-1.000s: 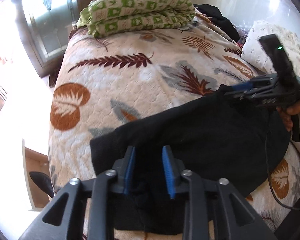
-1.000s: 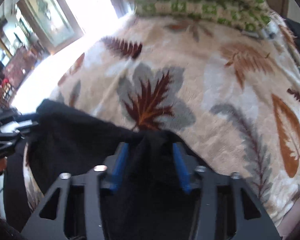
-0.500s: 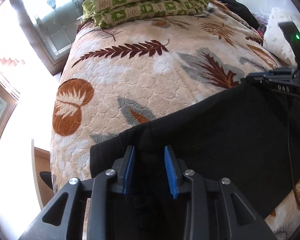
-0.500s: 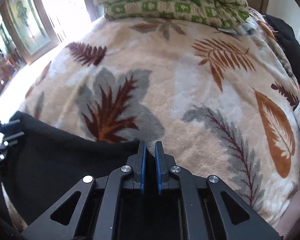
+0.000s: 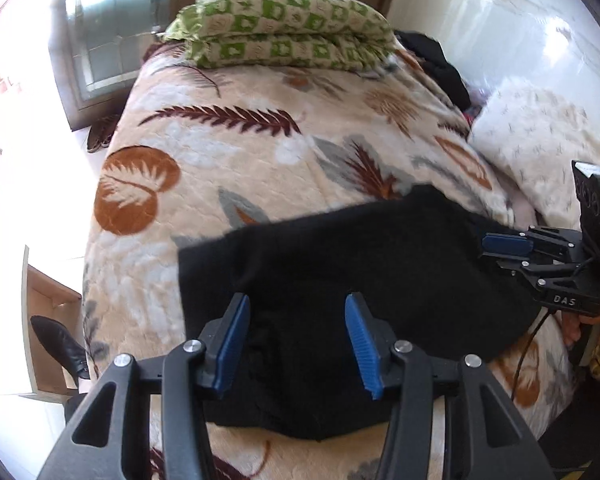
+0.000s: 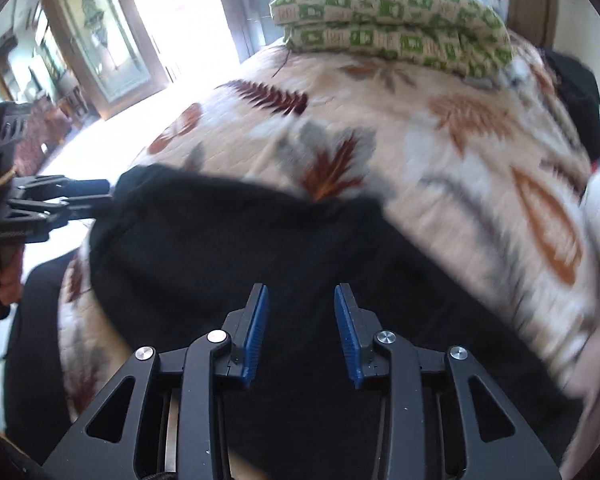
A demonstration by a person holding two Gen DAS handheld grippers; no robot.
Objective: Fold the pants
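The black pants (image 5: 360,280) lie folded in a wide slab across the near end of the bed; they also show in the right wrist view (image 6: 240,248). My left gripper (image 5: 296,340) is open just above their near left part, nothing between its blue pads. My right gripper (image 6: 300,320) is open above their right part, empty. In the left wrist view the right gripper (image 5: 508,244) sits at the pants' right edge. In the right wrist view the left gripper (image 6: 84,192) sits at their left edge.
The bed is covered by a cream blanket with leaf prints (image 5: 240,148). A folded green-and-white quilt (image 5: 284,36) lies at the far end. Dark clothes (image 5: 440,64) and a white pillow (image 5: 540,148) lie on the right. A black boot (image 5: 60,344) stands on the floor at left.
Both grippers have let go of the pants and opened. The pants' lifted edge now lies flat on the bed, and both grippers have pulled back slightly.
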